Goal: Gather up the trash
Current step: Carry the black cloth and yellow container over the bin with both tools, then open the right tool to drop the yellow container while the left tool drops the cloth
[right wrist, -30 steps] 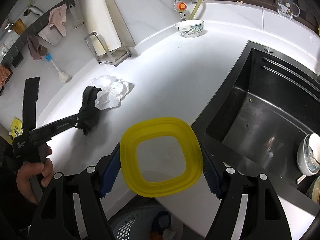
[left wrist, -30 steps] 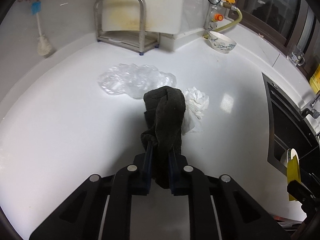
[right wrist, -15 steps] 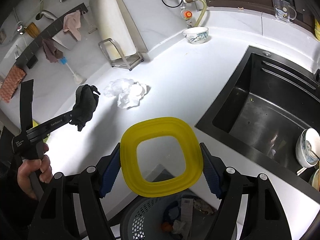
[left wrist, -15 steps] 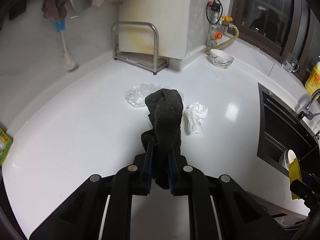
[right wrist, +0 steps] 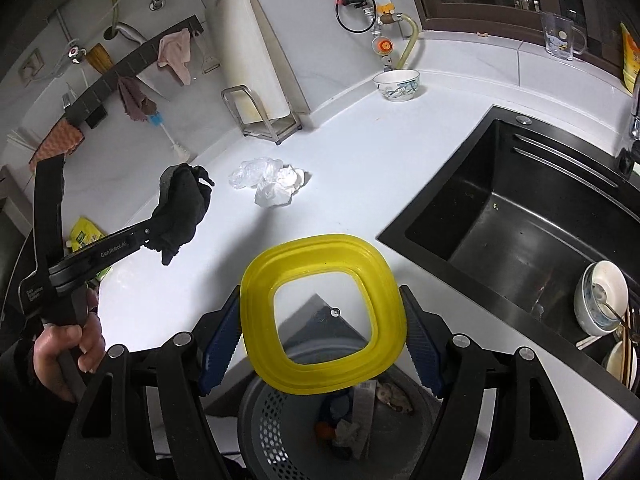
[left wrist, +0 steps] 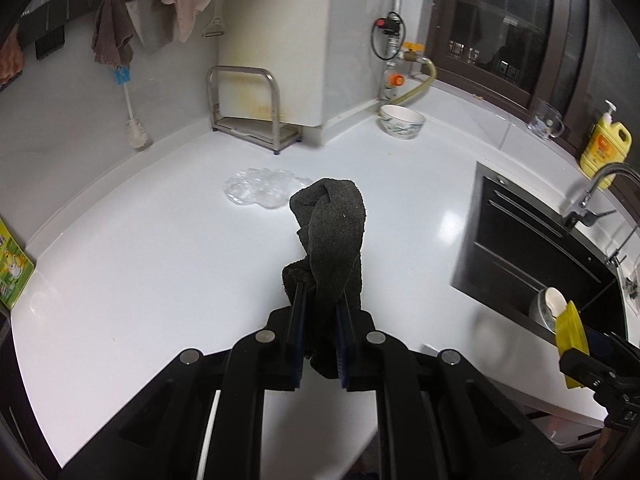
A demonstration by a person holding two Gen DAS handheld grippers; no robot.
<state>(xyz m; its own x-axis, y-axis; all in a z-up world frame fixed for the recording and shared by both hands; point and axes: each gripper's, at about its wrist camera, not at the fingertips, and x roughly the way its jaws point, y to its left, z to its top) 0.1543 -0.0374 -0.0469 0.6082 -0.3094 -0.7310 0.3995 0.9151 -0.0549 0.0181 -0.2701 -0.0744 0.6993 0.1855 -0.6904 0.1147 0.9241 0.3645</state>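
My left gripper (left wrist: 322,296) is shut on a dark grey cloth (left wrist: 332,232), which hangs bunched above the white counter (left wrist: 160,264). The right wrist view shows that cloth (right wrist: 182,204) in the left gripper (right wrist: 160,222), held by a person's hand (right wrist: 68,344). My right gripper (right wrist: 320,320) grips a yellow lid (right wrist: 320,246) with a clear centre by its two sides, over a grey perforated trash bin (right wrist: 272,412) with several scraps inside. Crumpled clear plastic (right wrist: 250,170) and a white tissue (right wrist: 280,188) lie together on the counter. In the left wrist view the cloth hides the tissue.
A black sink (right wrist: 520,220) with bowls in it lies to the right. A patterned bowl (left wrist: 402,122), a steel rack (left wrist: 248,112) with a cutting board and a brush (left wrist: 134,120) stand along the back wall. A yellow soap bottle (left wrist: 606,144) stands by the tap.
Both grippers have drawn back from the counter and risen. The cloth now hangs farther from the plastic and tissue, and the trash bin has come into view under the yellow lid.
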